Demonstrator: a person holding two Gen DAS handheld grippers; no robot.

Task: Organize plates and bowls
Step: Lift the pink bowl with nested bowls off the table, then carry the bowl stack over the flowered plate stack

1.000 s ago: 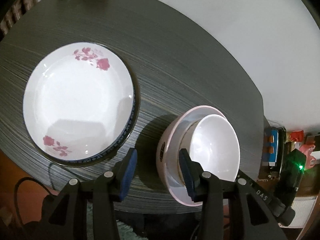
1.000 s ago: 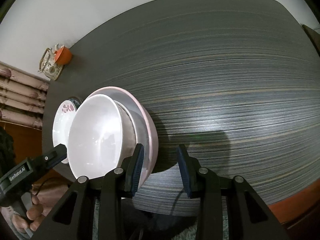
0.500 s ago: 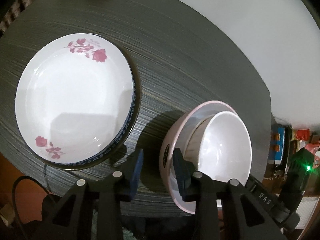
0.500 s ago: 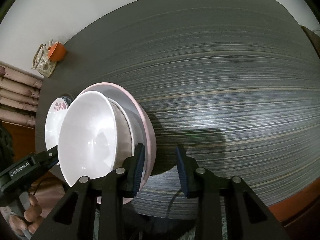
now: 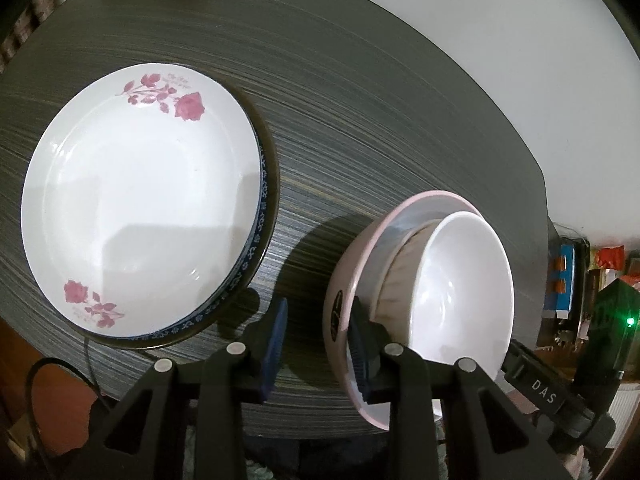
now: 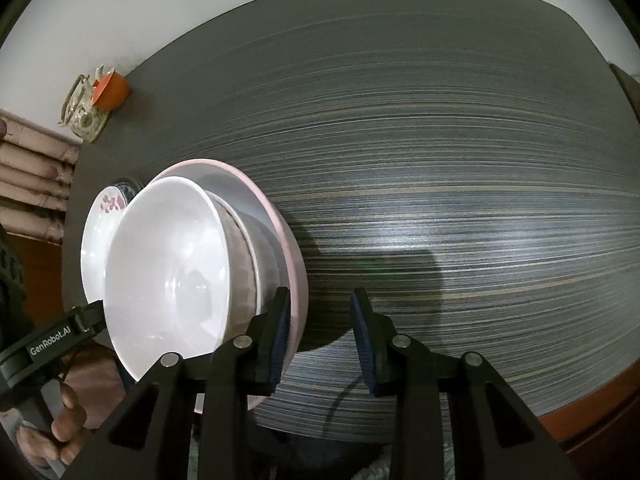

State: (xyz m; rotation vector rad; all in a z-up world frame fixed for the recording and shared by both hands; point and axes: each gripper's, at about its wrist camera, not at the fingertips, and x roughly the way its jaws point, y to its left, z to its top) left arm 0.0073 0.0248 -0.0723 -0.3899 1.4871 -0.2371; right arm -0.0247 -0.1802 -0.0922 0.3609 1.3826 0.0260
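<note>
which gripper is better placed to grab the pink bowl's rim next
Left, probably: the left gripper straddles the pink bowl wall, one finger outside, one inside beside the white bowl. The right gripper has mostly bare table between its open jaws.

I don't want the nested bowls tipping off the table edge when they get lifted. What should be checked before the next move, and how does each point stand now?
1. Left gripper straddles the pink bowl wall: ok, one finger sits inside the rim, one outside.
2. Left gripper closed on the wall: not ok, a gap shows at the outer finger.
3. Right gripper straddles the opposite rim: ok, but open.
4. White bowl seated inside the pink bowl: ok, nested, though tilted.
5. Stack fully supported by the table: cannot tell, it sits at the near edge.
6. Flowered plate clear of the bowls: ok, apart.
</note>
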